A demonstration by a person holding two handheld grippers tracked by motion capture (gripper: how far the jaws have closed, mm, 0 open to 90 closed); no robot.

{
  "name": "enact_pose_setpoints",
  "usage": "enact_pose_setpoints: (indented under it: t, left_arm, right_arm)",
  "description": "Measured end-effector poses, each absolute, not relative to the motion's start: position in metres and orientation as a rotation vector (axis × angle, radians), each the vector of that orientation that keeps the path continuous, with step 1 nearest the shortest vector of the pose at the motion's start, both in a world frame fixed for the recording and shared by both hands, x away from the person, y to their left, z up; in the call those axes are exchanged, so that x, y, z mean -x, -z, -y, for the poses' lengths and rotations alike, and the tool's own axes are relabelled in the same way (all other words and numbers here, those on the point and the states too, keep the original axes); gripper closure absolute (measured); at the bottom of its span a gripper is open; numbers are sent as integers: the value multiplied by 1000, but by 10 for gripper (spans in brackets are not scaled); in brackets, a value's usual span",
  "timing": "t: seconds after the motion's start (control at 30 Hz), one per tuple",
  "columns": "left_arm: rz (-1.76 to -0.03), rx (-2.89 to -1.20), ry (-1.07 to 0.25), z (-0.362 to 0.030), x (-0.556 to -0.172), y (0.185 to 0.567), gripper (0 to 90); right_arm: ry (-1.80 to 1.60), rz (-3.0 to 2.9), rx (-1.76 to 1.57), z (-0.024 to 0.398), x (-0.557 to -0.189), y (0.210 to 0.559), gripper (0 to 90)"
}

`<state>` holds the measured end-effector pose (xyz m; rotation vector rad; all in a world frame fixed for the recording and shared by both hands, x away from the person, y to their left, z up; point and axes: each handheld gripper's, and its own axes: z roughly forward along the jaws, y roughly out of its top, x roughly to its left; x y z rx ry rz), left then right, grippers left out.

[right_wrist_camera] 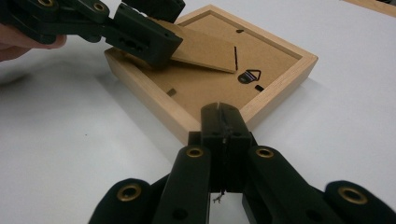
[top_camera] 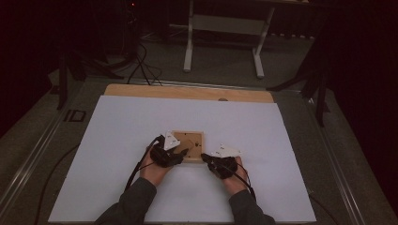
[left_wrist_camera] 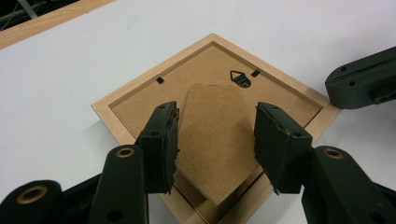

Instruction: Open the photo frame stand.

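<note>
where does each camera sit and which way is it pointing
High view: fixed above the person's side, looking forward and down on the white table; both forearms and each hand-held gripper show, left hand-held gripper, right hand-held gripper.
Left gripper view: rides the left hand-held gripper, looking along its jaws, which flank the brown fibreboard stand flap.
Right gripper view: rides the right hand-held gripper, jaws shut at the frame's corner; fingers show at far left.
All three share the square light-wood picture frame lying face down.
</note>
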<state>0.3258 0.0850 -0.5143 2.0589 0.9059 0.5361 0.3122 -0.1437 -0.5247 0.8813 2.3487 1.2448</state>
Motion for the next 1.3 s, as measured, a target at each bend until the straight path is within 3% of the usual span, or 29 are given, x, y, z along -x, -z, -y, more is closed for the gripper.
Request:
enact_pose_setpoints:
  t: [0.27,0.63,1.0,1.3]
  left_arm:
    - [-906,-2084,-536,-85,-325,517,435]
    - [-927,-2094,-506,-90,-323,520,502]
    - [-942,-2036,-509,-82,-330,500,500]
    - [-1021,-2029,-421,-86,-334,501,456]
  right_arm:
    - [-1245,-2349,-880,144,-312,525,898]
    - [-1245,-2349,-882,144,-312,525,898]
    - [-1247,-2348,-883,144,-312,525,898]
    - [-1246,-2349,-879,144,-312,525,897]
